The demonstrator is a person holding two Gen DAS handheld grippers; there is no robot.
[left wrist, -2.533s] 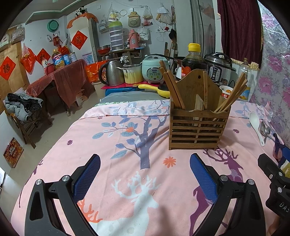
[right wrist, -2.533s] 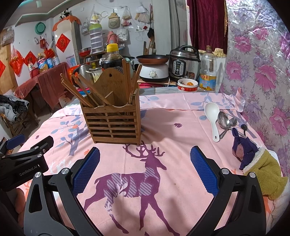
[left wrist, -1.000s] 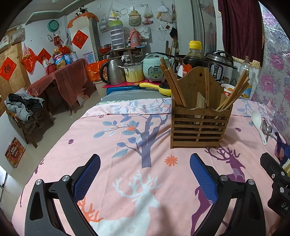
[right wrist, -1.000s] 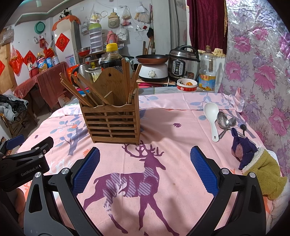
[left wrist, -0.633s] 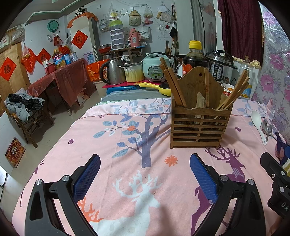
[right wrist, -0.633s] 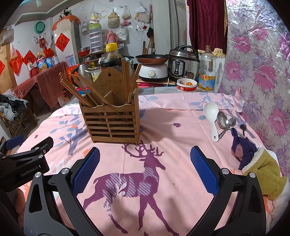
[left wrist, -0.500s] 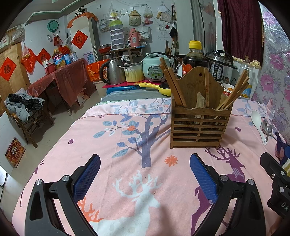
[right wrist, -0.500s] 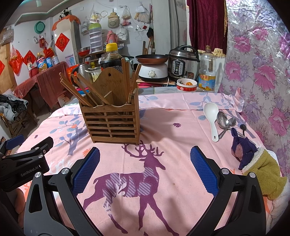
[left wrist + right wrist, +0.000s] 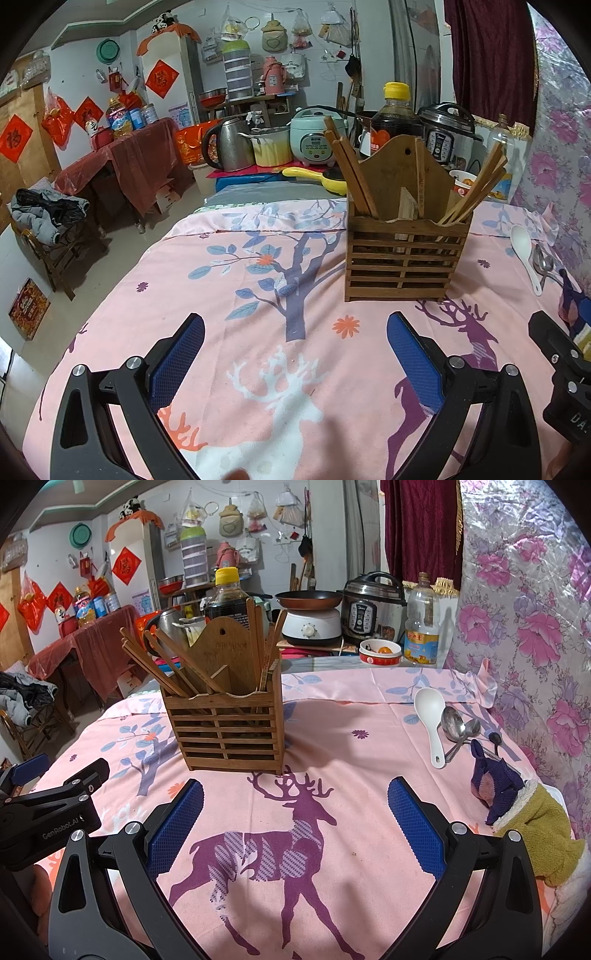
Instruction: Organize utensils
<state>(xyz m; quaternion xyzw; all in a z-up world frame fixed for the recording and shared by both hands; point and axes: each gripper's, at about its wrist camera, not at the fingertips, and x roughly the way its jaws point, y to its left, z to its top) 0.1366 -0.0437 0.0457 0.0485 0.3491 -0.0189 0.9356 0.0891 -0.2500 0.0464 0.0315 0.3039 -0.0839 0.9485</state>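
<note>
Your left gripper (image 9: 295, 363) and right gripper (image 9: 295, 827) both hover low over the pink deer-print tablecloth (image 9: 332, 731), jaws spread wide and holding nothing. Almost nothing has changed over the last seconds: the left view drifted slightly, the right stayed put. The wooden utensil holder (image 9: 225, 727) stands upright mid-table with chopsticks (image 9: 162, 668) leaning inside. A white spoon (image 9: 430, 720) and metal spoons (image 9: 458, 727) lie together on the cloth, well apart from the holder, on your right. Judging by that, the spoons remain outside the holder.
</note>
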